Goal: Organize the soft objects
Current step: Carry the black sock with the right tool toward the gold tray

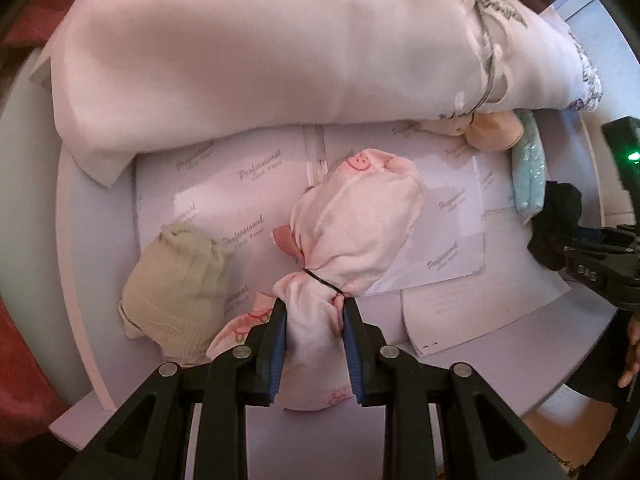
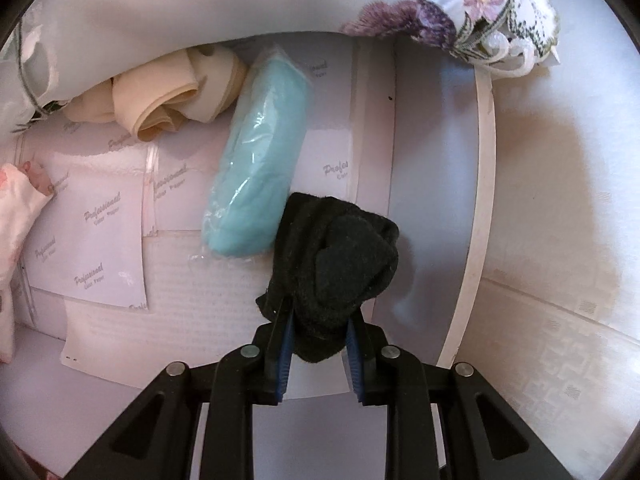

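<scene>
Left gripper (image 1: 314, 312): pinching the tied pink cloth bundle (image 1: 352, 232) below its black band.
Right gripper (image 2: 320, 322): pinching the black sock roll (image 2: 336, 256).
Beside pink bundle: pale green sock (image 1: 176, 292) on printed paper sheets (image 1: 224, 184).
Beyond black roll: wrapped turquoise item (image 2: 260, 160), touching it; beige fabric roll (image 2: 168, 96) farther left.
Farthest: large embroidered pale fabric (image 1: 280, 48) overhanging the white surface (image 2: 432, 160).

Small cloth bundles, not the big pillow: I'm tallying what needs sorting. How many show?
5: pink bundle in the left hand-held gripper, black one in the right, green, beige, bagged teal. The pillow may hide others.
</scene>
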`<state>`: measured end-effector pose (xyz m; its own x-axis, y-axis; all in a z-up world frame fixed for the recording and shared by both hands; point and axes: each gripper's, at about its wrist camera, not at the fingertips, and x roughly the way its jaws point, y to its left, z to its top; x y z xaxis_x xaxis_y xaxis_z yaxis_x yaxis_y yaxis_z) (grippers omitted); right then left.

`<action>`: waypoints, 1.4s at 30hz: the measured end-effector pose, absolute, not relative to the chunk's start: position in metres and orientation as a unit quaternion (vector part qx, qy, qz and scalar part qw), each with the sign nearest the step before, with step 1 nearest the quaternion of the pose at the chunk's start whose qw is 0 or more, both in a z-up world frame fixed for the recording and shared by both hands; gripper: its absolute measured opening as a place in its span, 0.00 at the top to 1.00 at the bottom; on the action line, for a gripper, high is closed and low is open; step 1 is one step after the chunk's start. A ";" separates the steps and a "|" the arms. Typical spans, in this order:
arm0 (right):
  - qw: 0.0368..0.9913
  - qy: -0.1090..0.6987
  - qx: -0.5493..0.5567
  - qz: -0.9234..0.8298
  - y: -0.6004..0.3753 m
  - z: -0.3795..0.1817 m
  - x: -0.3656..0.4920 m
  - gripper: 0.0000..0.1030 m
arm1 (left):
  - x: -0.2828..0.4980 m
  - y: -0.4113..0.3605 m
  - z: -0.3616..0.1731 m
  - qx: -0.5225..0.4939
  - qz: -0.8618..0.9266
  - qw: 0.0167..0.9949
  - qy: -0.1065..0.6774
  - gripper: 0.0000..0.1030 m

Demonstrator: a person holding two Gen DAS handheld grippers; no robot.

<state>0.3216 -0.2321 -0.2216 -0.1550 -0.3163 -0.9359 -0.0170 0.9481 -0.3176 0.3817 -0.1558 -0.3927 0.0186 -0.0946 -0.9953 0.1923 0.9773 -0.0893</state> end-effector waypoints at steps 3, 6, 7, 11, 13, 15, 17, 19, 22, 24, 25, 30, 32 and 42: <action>0.649 0.744 -0.115 -0.113 -0.226 -0.213 0.317 0.78 | 0.377 -0.147 -0.426 0.050 -0.099 0.705 0.700 0.75; 0.655 0.738 -0.120 -0.110 -0.218 -0.208 0.312 0.78 | 0.378 -0.159 -0.434 0.061 -0.101 0.705 0.700 0.75; 0.655 0.738 -0.121 -0.110 -0.216 -0.206 0.310 0.78 | 0.377 -0.161 -0.435 0.062 -0.101 0.705 0.699 0.75; 0.661 0.733 -0.120 -0.102 -0.207 -0.190 0.303 0.78 | 0.375 -0.170 -0.439 0.067 -0.100 0.705 0.699 0.75; 0.673 0.723 -0.117 -0.100 -0.203 -0.174 0.298 0.78 | 0.375 -0.172 -0.437 0.065 -0.098 0.704 0.700 0.75; 0.687 0.712 -0.106 -0.099 -0.200 -0.158 0.294 0.78 | 0.373 -0.173 -0.433 0.063 -0.097 0.704 0.701 0.75; 0.699 0.703 -0.091 -0.096 -0.198 -0.144 0.289 0.78 | 0.370 -0.169 -0.436 0.061 -0.097 0.704 0.701 0.74; 0.720 0.685 -0.073 -0.085 -0.194 -0.126 0.283 0.78 | 0.371 -0.169 -0.435 0.058 -0.096 0.704 0.702 0.74; 0.750 0.657 -0.042 -0.059 -0.188 -0.101 0.276 0.78 | 0.374 -0.163 -0.430 0.056 -0.096 0.703 0.702 0.74; 0.771 0.635 -0.023 -0.036 -0.182 -0.084 0.273 0.78 | 0.375 -0.158 -0.422 0.054 -0.096 0.703 0.702 0.74; 0.785 0.618 -0.021 -0.021 -0.176 -0.071 0.269 0.78 | 0.375 -0.157 -0.421 0.054 -0.096 0.703 0.702 0.74; 0.824 0.566 -0.006 0.018 -0.162 -0.029 0.268 0.78 | 0.376 -0.155 -0.420 0.054 -0.096 0.703 0.702 0.74; 0.833 0.552 0.004 0.025 -0.168 -0.009 0.278 0.78 | 0.377 -0.154 -0.416 0.056 -0.096 0.704 0.702 0.74; 0.854 0.516 0.024 0.067 -0.150 0.014 0.317 0.78 | 0.377 -0.151 -0.418 0.058 -0.096 0.705 0.700 0.73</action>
<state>0.3168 -0.1504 0.0143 0.4592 0.1384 -0.8775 -0.0898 0.9900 0.1092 0.3766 -0.1513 -0.4177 0.0013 -0.0550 -0.9985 0.2166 0.9748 -0.0534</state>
